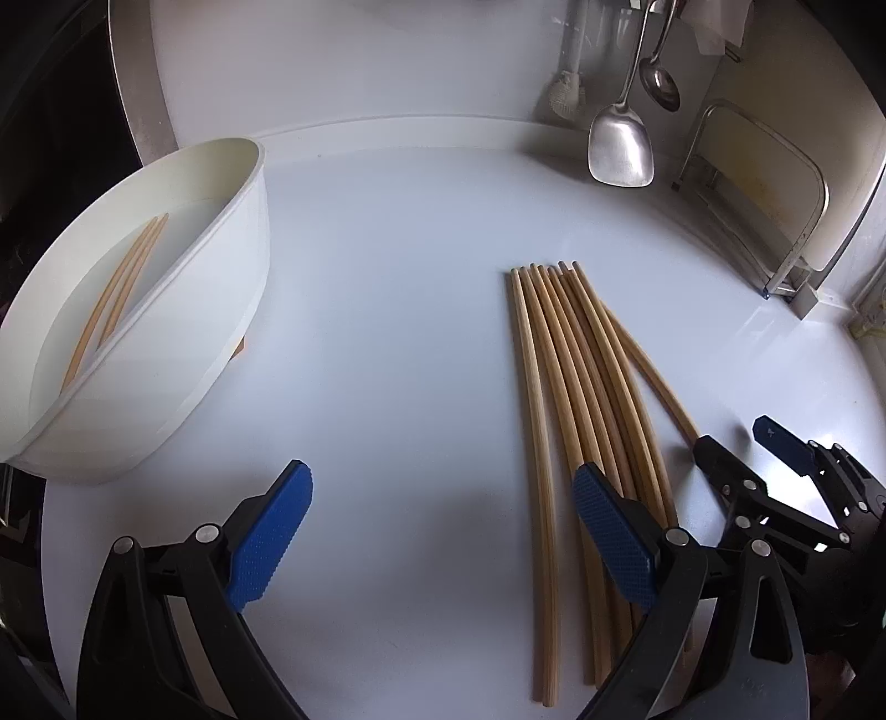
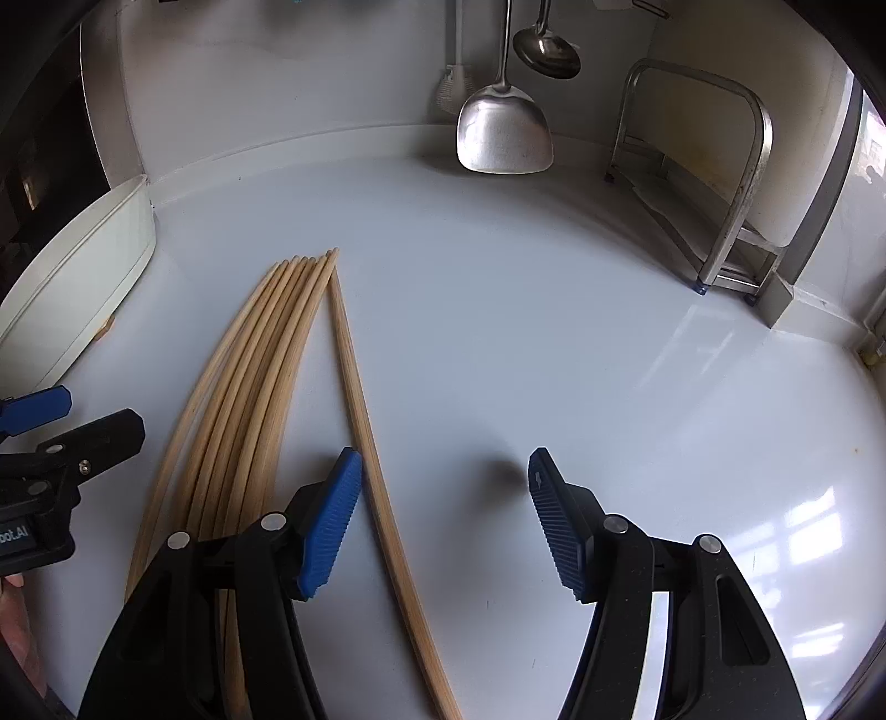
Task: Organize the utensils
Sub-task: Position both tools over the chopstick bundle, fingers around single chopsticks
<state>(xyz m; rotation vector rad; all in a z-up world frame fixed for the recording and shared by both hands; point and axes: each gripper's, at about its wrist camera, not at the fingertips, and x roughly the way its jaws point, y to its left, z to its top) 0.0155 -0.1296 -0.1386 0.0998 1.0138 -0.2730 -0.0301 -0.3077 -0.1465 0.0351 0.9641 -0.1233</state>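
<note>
Several wooden chopsticks point(image 1: 576, 387) lie side by side on the white counter. In the right wrist view one chopstick point(image 2: 360, 410) lies apart, just right of the bundle point(image 2: 243, 399). My right gripper point(image 2: 443, 520) is open above the counter, its left pad point(image 2: 329, 526) beside that single chopstick, nothing between the jaws. My left gripper point(image 1: 443, 531) is open too, its right pad point(image 1: 612, 534) over the near ends of the bundle. A white oval container point(image 1: 138, 310) at the left holds a few chopsticks point(image 1: 119, 288).
A metal spatula point(image 2: 501, 130) and a ladle point(image 2: 545, 47) hang on the back wall. A metal rack point(image 2: 714, 183) with a cutting board stands at the back right. The right gripper point(image 1: 736, 454) shows at the left view's lower right.
</note>
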